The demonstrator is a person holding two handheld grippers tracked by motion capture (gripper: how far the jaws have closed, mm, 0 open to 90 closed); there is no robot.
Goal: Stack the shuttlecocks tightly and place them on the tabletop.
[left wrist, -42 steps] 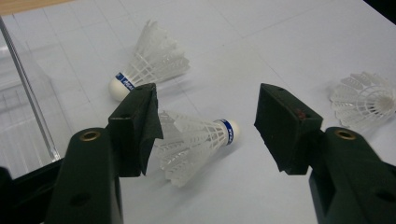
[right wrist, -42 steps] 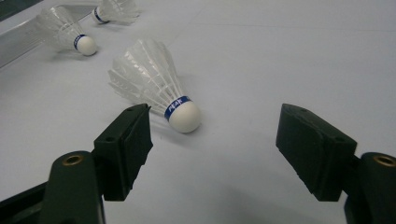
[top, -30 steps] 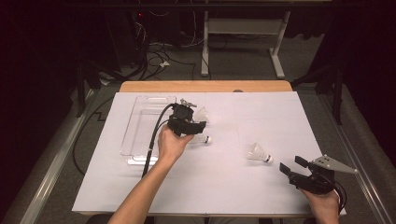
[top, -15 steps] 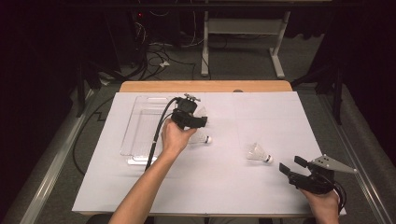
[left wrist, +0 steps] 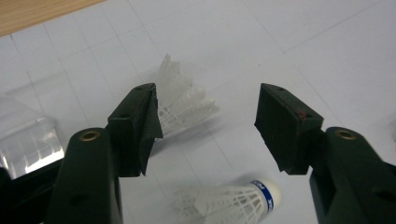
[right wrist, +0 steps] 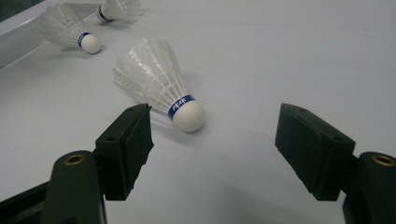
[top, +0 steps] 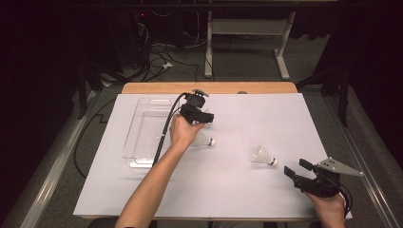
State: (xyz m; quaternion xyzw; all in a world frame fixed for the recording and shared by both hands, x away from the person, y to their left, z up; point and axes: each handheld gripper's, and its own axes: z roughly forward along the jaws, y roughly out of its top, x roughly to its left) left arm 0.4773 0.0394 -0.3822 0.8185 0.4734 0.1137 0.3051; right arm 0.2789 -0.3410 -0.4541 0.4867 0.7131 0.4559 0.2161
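Note:
Three white shuttlecocks lie on the white table cover. One shuttlecock point(top: 204, 140) rests beside my left hand; it also sits low between my left jaws point(left wrist: 231, 200). A second shuttlecock point(left wrist: 182, 100) lies just past the left jaw, partly hidden by it. My left gripper point(top: 208, 117) point(left wrist: 210, 112) hovers open above them, its pads touching nothing. The third shuttlecock point(top: 263, 156) point(right wrist: 159, 84) lies cork-first just ahead of my right gripper point(top: 295, 167) point(right wrist: 215, 135), which stands open and empty near the front right corner.
A clear plastic tray point(top: 142, 128) point(left wrist: 28, 140) lies left of my left hand, with the gripper's cable trailing over it. Bare wooden table point(top: 209, 88) shows at the far edge. Two more shuttlecocks point(right wrist: 70, 30) appear far off in the right gripper view.
My left hand has moved away from the person toward the far edge, uncovering the shuttlecock beside it. The right gripper has stayed in place.

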